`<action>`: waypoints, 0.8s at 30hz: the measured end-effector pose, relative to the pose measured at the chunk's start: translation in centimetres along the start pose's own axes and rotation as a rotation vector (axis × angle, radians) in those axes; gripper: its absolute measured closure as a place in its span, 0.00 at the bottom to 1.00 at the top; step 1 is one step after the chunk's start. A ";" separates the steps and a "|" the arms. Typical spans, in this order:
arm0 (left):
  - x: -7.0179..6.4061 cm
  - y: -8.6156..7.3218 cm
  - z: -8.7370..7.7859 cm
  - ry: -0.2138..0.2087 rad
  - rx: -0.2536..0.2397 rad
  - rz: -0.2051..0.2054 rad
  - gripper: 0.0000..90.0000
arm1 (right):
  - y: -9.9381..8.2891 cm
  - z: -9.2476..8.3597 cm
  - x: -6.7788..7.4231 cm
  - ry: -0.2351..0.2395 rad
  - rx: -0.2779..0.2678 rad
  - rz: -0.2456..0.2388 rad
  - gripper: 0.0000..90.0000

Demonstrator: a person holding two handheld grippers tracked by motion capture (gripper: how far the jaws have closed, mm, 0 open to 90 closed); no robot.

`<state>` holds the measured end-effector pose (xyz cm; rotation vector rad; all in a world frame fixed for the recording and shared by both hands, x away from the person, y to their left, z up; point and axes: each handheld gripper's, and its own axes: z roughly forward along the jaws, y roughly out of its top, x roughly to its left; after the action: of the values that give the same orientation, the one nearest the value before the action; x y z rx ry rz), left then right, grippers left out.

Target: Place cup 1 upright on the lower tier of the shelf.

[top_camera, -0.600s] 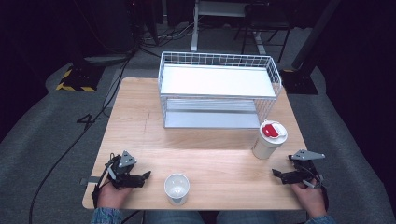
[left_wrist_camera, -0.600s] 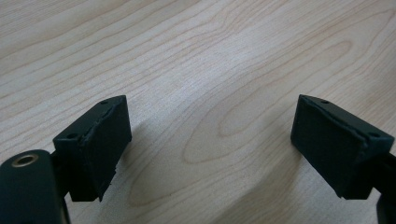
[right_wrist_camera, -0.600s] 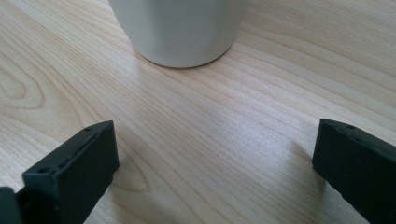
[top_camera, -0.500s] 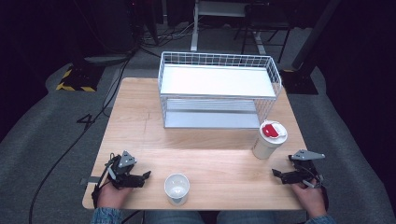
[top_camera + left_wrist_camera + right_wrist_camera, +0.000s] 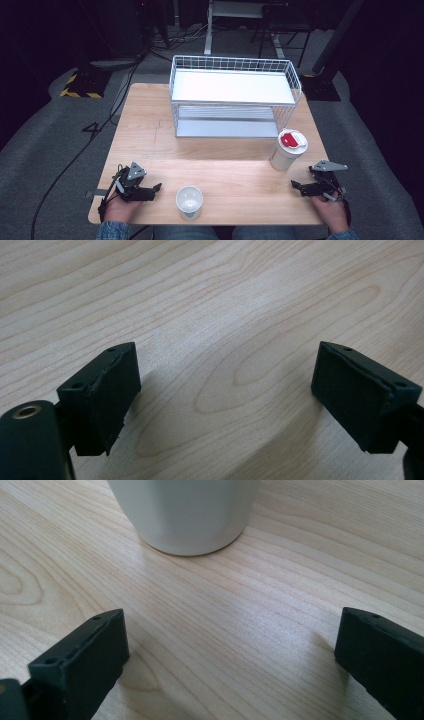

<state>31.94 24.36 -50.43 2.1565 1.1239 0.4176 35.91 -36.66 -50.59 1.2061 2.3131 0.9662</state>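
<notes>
While both grippers rest low in frame, left gripper (image 5: 150, 191) and right gripper (image 5: 299, 187) jaws apart and empty, the lidded cup (image 5: 287, 149) stands right of centre, open cup (image 5: 189, 201) bottom centre: pre-grasp; next move likely needs right jaws straddling it.

Light wooden table (image 5: 220, 150) on grey carpeted floor (image 5: 45, 150). Dark, unlit room beyond. Black cables (image 5: 107, 117) trail across floor at left. Yellow-black striped block (image 5: 80, 85) far left. White desk frame legs (image 5: 210, 30) behind table. Light falls mainly on tabletop.
</notes>
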 end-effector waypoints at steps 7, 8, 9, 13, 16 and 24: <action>-0.1 0.1 -0.1 0.010 -0.001 0.009 0.18 | 0.0 0.0 0.0 -0.002 0.000 0.001 0.01; -0.3 0.2 -0.3 0.033 0.000 0.026 0.18 | 0.0 0.0 0.0 -0.002 0.000 0.000 0.01; -0.5 0.3 -0.4 0.029 -0.009 0.028 0.18 | 0.0 0.0 0.0 -0.002 0.000 0.001 0.01; -0.7 0.5 -1.1 0.026 -0.043 0.020 0.19 | 0.0 0.0 0.0 -0.002 0.000 0.000 0.01; -1.0 0.6 -2.2 0.008 -0.073 0.006 0.20 | 0.0 0.0 0.0 -0.002 0.000 0.000 0.01; -2.0 0.4 -4.1 -0.006 -0.099 -0.020 0.20 | 0.0 0.0 0.0 -0.002 0.000 0.000 0.01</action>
<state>28.79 24.26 -47.07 2.0581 1.0976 0.4478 35.91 -36.65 -50.58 1.2071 2.3119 0.9646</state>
